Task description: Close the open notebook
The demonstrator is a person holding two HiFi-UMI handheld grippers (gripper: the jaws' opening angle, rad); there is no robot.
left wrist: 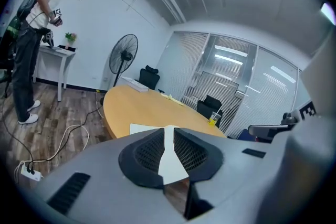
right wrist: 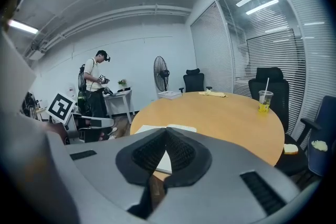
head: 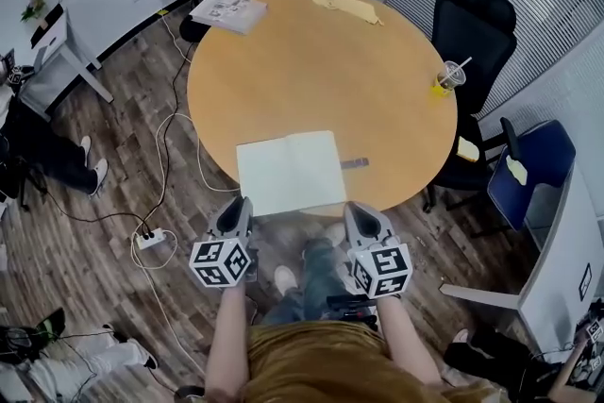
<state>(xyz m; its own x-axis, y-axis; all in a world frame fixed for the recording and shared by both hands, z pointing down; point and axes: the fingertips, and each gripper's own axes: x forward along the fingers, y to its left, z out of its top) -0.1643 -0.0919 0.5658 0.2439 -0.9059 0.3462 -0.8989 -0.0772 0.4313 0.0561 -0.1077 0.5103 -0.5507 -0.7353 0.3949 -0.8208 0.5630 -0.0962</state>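
Observation:
An open notebook (head: 290, 171) with blank white pages lies flat near the front edge of the round wooden table (head: 311, 71). Both grippers hover just short of that edge, on my side of it, apart from the notebook. My left gripper (head: 233, 217) is below the notebook's left corner, my right gripper (head: 363, 224) below its right corner. In the left gripper view the left gripper (left wrist: 168, 128) shows a narrow gap between its tips, and the white notebook (left wrist: 140, 129) shows beyond. In the right gripper view the right gripper (right wrist: 167, 128) has its tips touching, nothing held, with the notebook (right wrist: 181, 128) ahead.
A small dark object (head: 355, 163) lies right of the notebook. A cup with yellow drink (head: 447, 78), a yellow cloth (head: 347, 7) and a stack of papers (head: 228, 11) sit at the table's far side. Black chairs (head: 472, 24) and a blue chair (head: 528, 170) ring it. A power strip (head: 149, 240) lies on the floor.

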